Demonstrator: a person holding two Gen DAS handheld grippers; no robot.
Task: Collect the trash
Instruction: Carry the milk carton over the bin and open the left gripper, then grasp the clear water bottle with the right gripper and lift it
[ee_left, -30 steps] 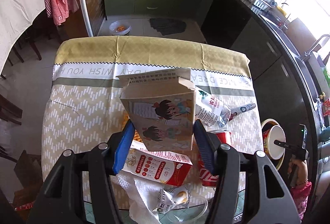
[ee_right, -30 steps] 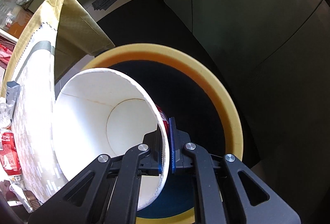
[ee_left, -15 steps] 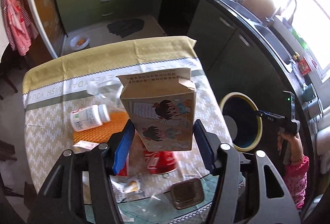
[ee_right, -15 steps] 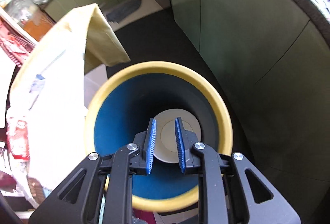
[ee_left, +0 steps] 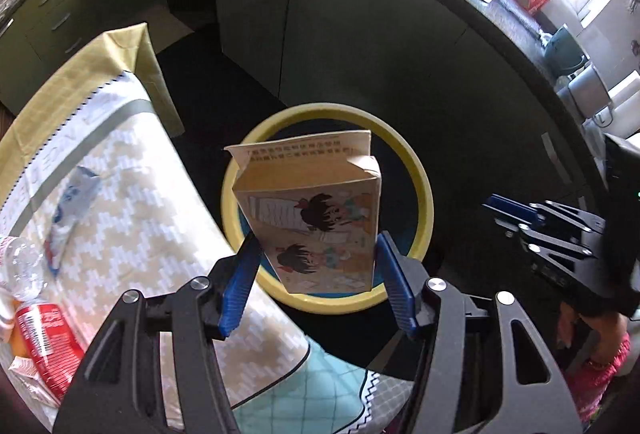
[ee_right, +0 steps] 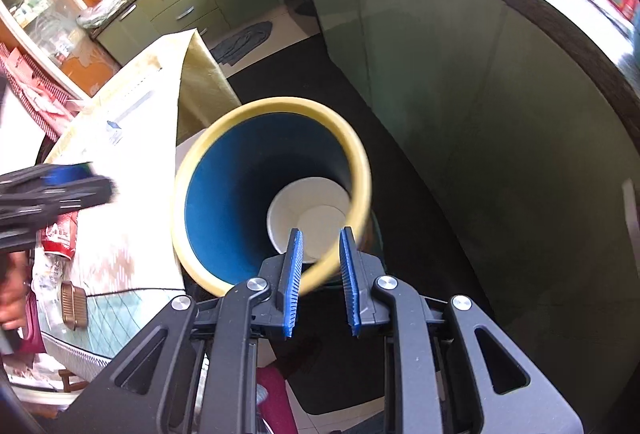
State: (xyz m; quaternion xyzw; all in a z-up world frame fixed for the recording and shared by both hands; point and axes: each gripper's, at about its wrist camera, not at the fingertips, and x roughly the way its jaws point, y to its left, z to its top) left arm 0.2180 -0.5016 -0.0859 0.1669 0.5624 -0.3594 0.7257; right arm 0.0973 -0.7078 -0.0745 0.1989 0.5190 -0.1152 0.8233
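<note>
1. I am pinching the cartoon-printed paper carton (ee_left: 310, 218) between the blue pads of my left gripper (ee_left: 316, 270). The pads are pressing its two narrow sides, so it is hanging upright with its torn-open top flap pointing away from me.

2. I am holding that carton directly over the yellow-rimmed bin (ee_left: 420, 202), which I judge puts it where a release would drop it inside rather than onto the floor.

3. My right gripper (ee_right: 320, 270) is carrying nothing. Its blue pads are standing a little apart with only air between them, having just been opening, and it is pointing down at the near rim of the bin (ee_right: 200, 162).

4. Deep inside the bin's blue interior, the white paper bowl (ee_right: 310, 214) is lying at the bottom, mouth upward, so that piece of trash is already collected.

5. To the left of the bin, the table under its zigzag-patterned tablecloth (ee_left: 132, 202) is holding more trash: a red can (ee_left: 44, 338) on its side, a clear plastic bottle (ee_left: 22, 266) and a blue-and-white wrapper (ee_left: 72, 202), all well apart from the bin.

6. Beyond the bin, green cabinet doors (ee_right: 420, 54) are lining the floor space, which explains why the bin stands just beside the table edge within reach of both grippers.
</note>
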